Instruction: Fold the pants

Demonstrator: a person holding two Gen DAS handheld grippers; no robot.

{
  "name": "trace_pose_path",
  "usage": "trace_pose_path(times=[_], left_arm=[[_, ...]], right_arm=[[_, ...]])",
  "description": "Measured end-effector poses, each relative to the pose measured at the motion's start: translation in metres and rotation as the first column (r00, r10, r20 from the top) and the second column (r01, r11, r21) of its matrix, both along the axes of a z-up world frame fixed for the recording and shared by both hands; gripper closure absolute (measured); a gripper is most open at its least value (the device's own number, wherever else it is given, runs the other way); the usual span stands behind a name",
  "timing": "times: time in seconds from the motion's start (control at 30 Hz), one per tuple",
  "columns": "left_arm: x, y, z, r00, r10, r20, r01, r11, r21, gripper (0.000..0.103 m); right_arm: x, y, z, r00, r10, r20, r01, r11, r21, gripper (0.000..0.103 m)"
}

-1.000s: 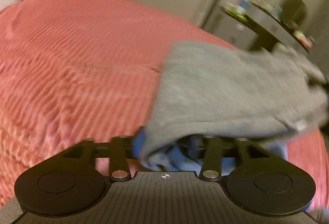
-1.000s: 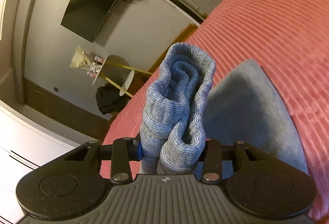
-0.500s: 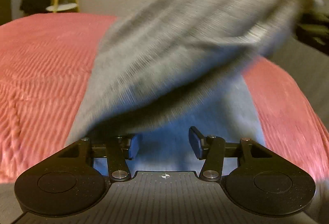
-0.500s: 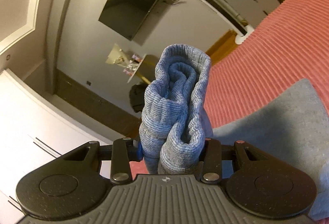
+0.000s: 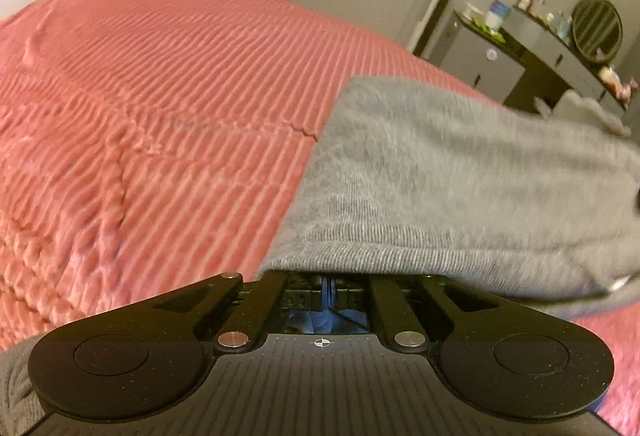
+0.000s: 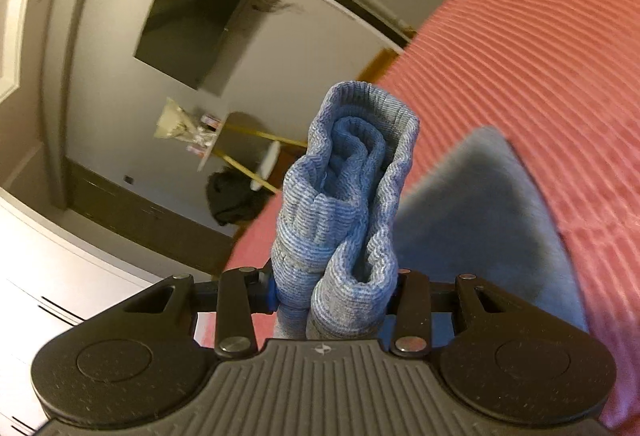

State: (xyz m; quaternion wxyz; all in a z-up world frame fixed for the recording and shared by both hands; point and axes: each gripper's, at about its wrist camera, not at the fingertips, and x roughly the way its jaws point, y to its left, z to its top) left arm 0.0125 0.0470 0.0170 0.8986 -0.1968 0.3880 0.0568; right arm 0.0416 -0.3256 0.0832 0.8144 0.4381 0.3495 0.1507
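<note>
No legible text, label, brand or number appears in either view; items on the far dresser (image 5: pixel 556 47) are blurred.

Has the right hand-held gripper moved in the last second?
Yes. The right hand-held gripper holds the pants, but the wall TV slid right, then back left: it swung.

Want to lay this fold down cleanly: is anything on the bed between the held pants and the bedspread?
Nothing visible. The right tongs grip the bunched waistband; the pants drape over the bare pink bedspread. Under the cloth is hidden.
</note>
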Motion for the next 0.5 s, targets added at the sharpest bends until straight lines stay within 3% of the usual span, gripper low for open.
trace_pose_path(times=[0.17,0.23,0.3,0.4,0.5], left_arm=[[-0.006,0.008,0.002,1.000,0.014,-0.026,-0.016,0.997,-0.080,0.097],[-0.008,0.012,0.000,0.999,0.006,-0.035,-0.008,0.998,-0.068,0.097],[-0.008,0.014,0.001,0.999,-0.018,-0.048,0.015,0.998,-0.057,0.097],[-0.014,0.016,0.008,0.997,-0.053,-0.053,0.051,0.998,-0.038,0.095],[-0.022,0.021,0.021,0.996,-0.084,-0.030,0.083,0.996,-0.030,0.093]], right_arm=[[-0.001,-0.006,-0.040,0.997,0.051,-0.065,-0.054,0.997,-0.049,0.062],[0.001,-0.009,-0.061,0.985,0.072,-0.158,-0.085,0.993,-0.077,0.052],[-0.003,-0.014,-0.078,0.972,0.073,-0.224,-0.093,0.992,-0.084,0.048],[-0.010,-0.030,-0.085,0.974,0.036,-0.223,-0.036,0.999,0.007,0.042],[-0.013,-0.046,-0.075,0.985,-0.028,-0.170,0.030,1.000,0.005,0.031]])
